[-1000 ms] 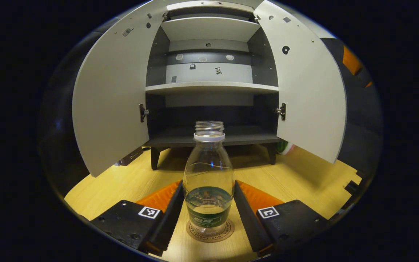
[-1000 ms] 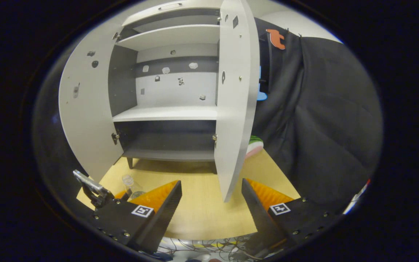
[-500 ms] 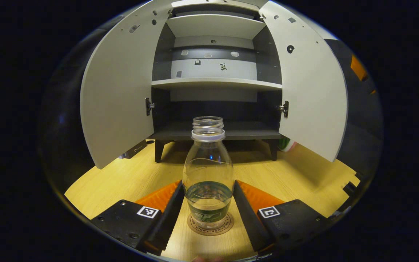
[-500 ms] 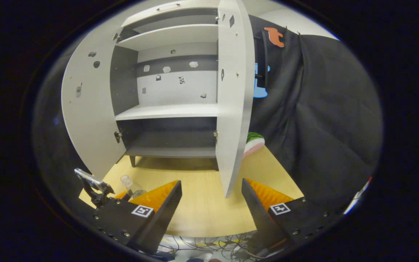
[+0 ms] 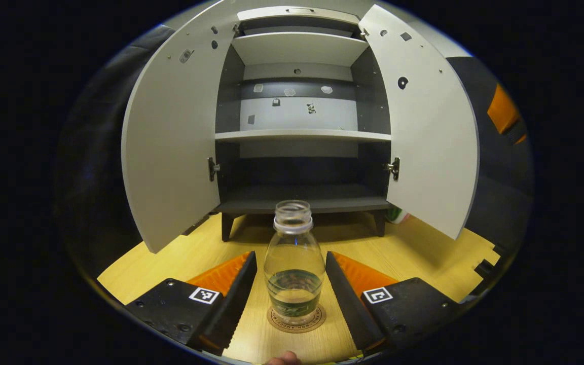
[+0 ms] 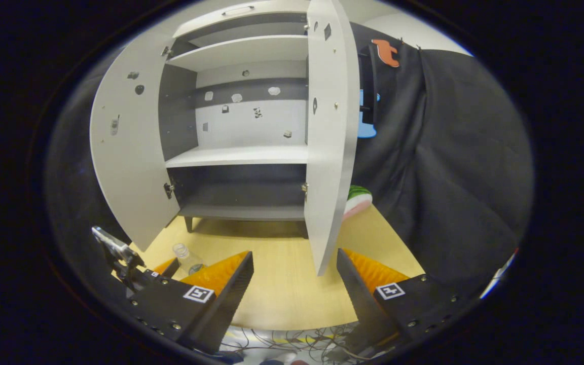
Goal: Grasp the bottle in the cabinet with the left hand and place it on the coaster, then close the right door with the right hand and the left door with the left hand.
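Left gripper (image 5: 292,294) released, fingers clear either side of bottle (image 5: 294,268), upright on coaster (image 5: 296,319). Right gripper (image 6: 294,284) spread, empty, just before right door (image 6: 330,137) edge, nearer it.

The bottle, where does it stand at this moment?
In the left gripper view the bottle stands upright on the coaster, between the open left gripper's fingers, on the wooden table before the open cabinet.

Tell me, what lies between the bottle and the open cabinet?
Bare wooden tabletop, seen in the left gripper view, between the bottle on its coaster and the cabinet.
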A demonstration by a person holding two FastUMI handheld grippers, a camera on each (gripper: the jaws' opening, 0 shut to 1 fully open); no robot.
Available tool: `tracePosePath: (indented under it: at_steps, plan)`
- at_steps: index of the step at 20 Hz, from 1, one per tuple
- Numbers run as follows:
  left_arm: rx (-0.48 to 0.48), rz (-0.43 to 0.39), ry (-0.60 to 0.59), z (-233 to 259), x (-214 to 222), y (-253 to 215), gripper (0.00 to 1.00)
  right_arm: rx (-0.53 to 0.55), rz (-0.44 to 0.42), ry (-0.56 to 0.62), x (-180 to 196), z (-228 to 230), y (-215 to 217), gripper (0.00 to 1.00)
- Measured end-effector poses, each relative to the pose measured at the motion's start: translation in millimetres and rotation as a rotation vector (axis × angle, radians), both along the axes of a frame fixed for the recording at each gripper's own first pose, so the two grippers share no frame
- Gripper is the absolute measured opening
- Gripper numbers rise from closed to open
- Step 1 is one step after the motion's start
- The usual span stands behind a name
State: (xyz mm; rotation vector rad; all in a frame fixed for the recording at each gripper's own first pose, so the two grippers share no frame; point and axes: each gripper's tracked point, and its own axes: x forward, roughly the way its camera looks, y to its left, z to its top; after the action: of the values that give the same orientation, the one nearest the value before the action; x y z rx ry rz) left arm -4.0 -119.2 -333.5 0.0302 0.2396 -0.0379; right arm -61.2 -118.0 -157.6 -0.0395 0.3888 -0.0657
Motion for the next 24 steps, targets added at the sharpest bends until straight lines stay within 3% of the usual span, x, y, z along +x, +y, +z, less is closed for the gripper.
tracePosePath:
  at_steps: [8, 12, 14, 19, 24]
  plan:
    - [0.017, -0.034, -0.109, 113.7, 1.6, -2.5, 0.87, 0.058, -0.003, -0.137, 9.9, 62.9, -16.0, 1.00]
    - [0.006, -0.034, -0.156, 186.5, 11.5, -0.7, 0.87, 0.061, -0.018, -0.217, 19.1, 103.7, -43.8, 0.96]
    - [-0.007, -0.032, -0.185, 217.6, 14.4, 3.6, 0.88, 0.080, -0.031, -0.257, 26.0, 123.1, -61.4, 1.00]
    - [-0.003, -0.011, -0.211, 257.9, 12.1, 16.6, 0.87, 0.088, -0.047, -0.314, 53.5, 155.5, -106.2, 1.00]
    - [0.027, 0.017, -0.190, 265.2, 7.2, 28.0, 0.87, 0.109, -0.031, -0.315, 83.9, 160.3, -123.1, 1.00]
